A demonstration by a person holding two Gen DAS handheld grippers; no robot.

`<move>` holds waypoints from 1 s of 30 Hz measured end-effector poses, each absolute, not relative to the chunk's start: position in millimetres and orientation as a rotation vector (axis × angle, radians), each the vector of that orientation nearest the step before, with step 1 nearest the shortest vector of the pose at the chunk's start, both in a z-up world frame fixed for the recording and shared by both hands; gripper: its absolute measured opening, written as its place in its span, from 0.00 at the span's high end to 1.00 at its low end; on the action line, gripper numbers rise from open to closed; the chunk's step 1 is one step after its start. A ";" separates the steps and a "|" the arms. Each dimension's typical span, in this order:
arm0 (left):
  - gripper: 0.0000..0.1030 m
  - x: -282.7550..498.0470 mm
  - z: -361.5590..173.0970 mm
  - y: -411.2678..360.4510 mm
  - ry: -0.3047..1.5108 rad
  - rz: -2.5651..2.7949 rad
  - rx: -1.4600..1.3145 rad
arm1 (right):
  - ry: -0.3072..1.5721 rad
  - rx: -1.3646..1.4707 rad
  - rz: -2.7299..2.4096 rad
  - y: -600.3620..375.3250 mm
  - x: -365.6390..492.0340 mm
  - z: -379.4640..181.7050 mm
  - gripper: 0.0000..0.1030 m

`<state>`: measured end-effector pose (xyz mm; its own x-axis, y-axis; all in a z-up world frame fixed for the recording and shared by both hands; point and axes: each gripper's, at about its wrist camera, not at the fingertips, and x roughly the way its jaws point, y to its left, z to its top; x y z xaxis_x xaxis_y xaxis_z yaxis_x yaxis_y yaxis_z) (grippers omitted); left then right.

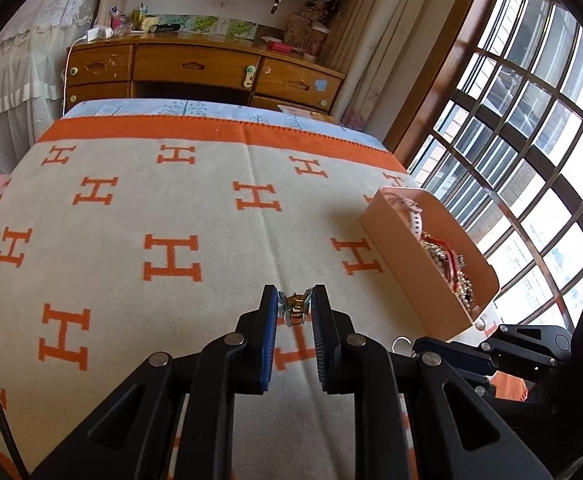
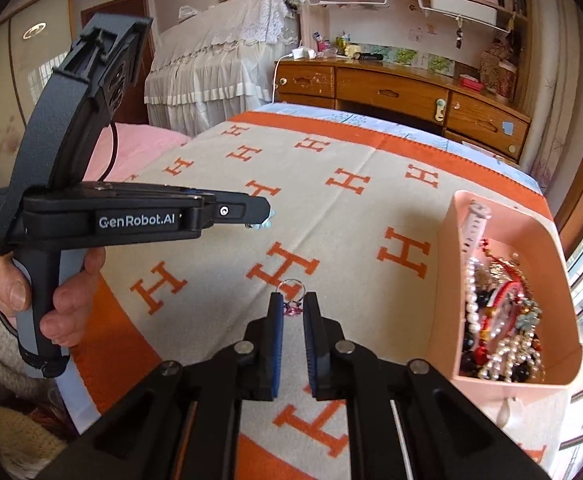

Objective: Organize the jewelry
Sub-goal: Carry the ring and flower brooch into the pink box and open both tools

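Pink plastic tray [image 2: 447, 280] sits on the bed's orange-and-cream blanket [image 1: 131, 208] near the window, already heaped with beads, pearls and a white watch. Both tools hang above the blanket, each nearly closed on a small piece. The left tool [image 1: 294, 308] pinches a little gold-and-pale-blue ornament [image 1: 293, 307] at the very tips of its pads; in the right wrist view only a sliver of it shows past the tip. The right tool [image 2: 291, 306] holds a thin ring [image 2: 291, 289] with a pink stone, the hoop sticking out above the pads. Both grips look shallow, so I judge that a jolt or a slight loosening on the way to the tray could drop either piece onto the patterned blanket, where something so small is hard to find. Releasing over the heap could also tangle the ring in the strands.
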<state>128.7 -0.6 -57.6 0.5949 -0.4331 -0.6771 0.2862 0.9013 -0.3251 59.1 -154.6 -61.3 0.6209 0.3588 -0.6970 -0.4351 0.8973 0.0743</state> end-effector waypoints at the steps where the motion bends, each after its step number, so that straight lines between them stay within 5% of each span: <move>1: 0.86 127.6 -51.1 -6.5 0.825 -0.434 -0.183 | 0.761 -0.091 0.440 -161.7 56.5 -53.6 0.91; 15: 0.86 127.9 13.4 -112.0 0.748 -0.636 -0.090 | 0.688 0.064 0.087 -256.3 55.0 -12.9 0.90; 30: 0.86 146.6 -22.3 -186.7 0.851 -0.684 0.031 | 0.791 0.099 0.056 -276.4 71.8 -46.8 0.90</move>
